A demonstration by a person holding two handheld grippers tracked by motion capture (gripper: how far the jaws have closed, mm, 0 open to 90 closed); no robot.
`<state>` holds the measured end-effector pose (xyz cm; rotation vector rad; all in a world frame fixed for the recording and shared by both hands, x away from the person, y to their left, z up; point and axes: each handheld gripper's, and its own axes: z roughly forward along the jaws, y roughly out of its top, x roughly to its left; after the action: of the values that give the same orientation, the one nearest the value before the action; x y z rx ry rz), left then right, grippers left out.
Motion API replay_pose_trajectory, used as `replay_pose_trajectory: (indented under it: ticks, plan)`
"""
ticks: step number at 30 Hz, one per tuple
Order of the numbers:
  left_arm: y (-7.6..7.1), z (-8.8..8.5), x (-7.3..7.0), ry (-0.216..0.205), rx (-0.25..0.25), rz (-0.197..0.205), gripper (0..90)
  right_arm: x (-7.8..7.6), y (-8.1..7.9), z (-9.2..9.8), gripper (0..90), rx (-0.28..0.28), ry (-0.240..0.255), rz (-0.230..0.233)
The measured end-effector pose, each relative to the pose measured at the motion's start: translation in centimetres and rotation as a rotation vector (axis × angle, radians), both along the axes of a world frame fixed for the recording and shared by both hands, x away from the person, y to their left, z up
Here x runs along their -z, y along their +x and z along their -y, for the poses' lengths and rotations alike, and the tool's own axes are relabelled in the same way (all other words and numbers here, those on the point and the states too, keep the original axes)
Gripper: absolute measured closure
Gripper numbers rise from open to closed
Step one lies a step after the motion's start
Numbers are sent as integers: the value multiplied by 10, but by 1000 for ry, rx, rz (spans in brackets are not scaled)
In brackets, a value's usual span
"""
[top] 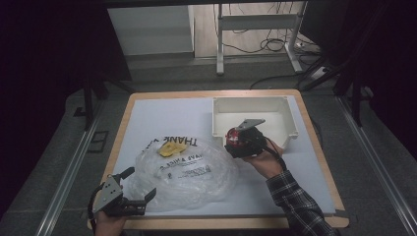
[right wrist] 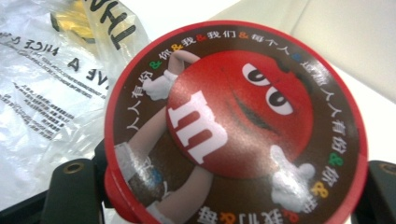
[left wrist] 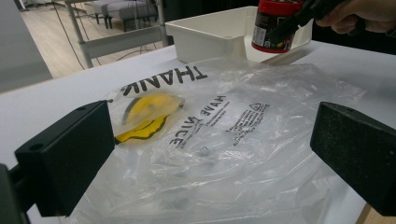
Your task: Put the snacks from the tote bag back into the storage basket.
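Our right tool [top: 238,139] was clamped on the red candy tub [top: 235,137] (lid facing its camera), held just beside the white bin [top: 291,119]; left tool [top: 139,185] stood apart at the plastic bag [top: 189,172].

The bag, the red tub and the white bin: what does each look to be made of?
Bag: thin clear plastic film; it crinkles, shines, and the table shows through.
Red tub, clamped in the right gripper: probably rigid plastic, with a glossy printed label on its lid.
White bin: looks like moulded hard plastic, matte, with a thick rim and smooth walls.
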<state>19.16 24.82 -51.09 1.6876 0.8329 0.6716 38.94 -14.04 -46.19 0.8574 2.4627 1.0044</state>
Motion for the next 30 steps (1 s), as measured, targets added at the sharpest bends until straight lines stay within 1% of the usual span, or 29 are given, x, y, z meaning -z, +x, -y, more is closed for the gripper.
replay_pose_trajectory:
  ticks: [9,11,18,25,28,30]
  plan:
    - [0,0,0,-1,0,0,0,1,15,3,261,-26,-12,5]
    - [0,0,0,-1,0,0,0,1,19,3,261,-27,-3,2]
    - [0,0,0,-3,-1,1,0,0,29,3,261,-55,-8,17]
    - [0,0,0,-3,0,0,0,0,39,0,261,-61,-17,23]
    - [0,-1,0,-3,0,1,0,0,45,0,261,-59,-17,20]
    - [0,-1,0,-3,-1,1,0,0,46,-1,261,-58,-17,15]
